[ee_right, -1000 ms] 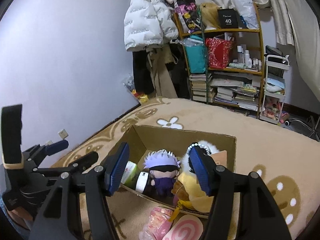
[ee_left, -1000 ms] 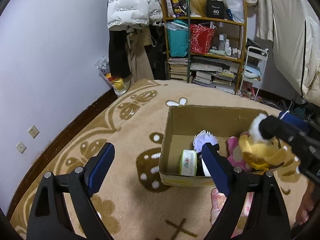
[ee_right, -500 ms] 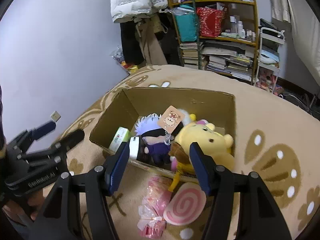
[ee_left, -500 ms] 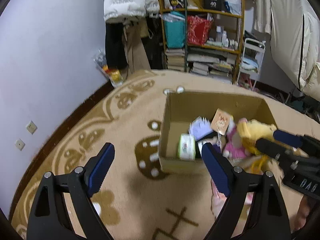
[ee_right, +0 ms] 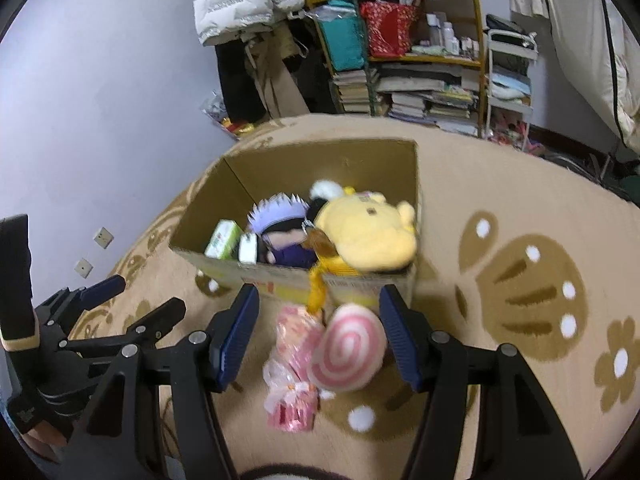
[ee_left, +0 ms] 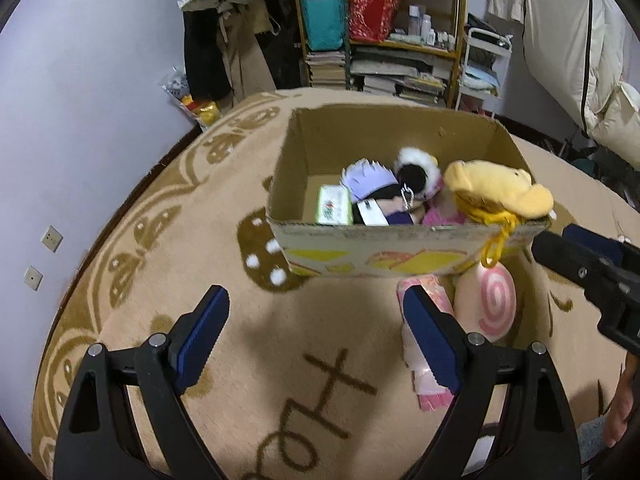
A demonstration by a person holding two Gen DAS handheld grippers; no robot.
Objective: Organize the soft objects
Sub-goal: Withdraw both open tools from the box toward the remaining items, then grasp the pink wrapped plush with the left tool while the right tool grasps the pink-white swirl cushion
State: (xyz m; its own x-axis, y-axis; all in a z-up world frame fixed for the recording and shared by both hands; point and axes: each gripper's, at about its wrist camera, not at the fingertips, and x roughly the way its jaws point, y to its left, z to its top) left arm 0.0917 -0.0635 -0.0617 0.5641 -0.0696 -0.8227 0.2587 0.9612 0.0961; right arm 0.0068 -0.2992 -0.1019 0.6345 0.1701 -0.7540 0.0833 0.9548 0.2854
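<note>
A cardboard box [ee_left: 384, 136] [ee_right: 296, 164] sits on the carpet. In it lie a yellow bear plush [ee_left: 496, 192] [ee_right: 364, 232] hanging over the near rim, a purple-haired doll [ee_left: 370, 182] [ee_right: 280, 220], a black-and-white plush [ee_left: 416, 170] and a green pack [ee_left: 332, 210] [ee_right: 222, 240]. On the carpet before the box lie a pink swirl plush [ee_left: 494, 300] [ee_right: 346, 348] and a pink wrapped packet [ee_left: 424, 344] [ee_right: 294, 364]. My left gripper [ee_left: 316, 336] is open and empty. My right gripper [ee_right: 320, 336] is open, low over the swirl plush and packet.
A patterned beige carpet [ee_left: 200, 240] covers the floor. A full shelf unit [ee_left: 384, 28] with books, hanging coats [ee_left: 224, 20] and a white trolley [ee_left: 484, 64] stand at the back. The wall [ee_left: 80, 80] with sockets is at the left. Bedding [ee_left: 580, 60] hangs at the right.
The yellow bear has been let go and now lies over the box's near rim. Both grippers have drawn back from the box; the swirl plush and packet now lie between the right fingers.
</note>
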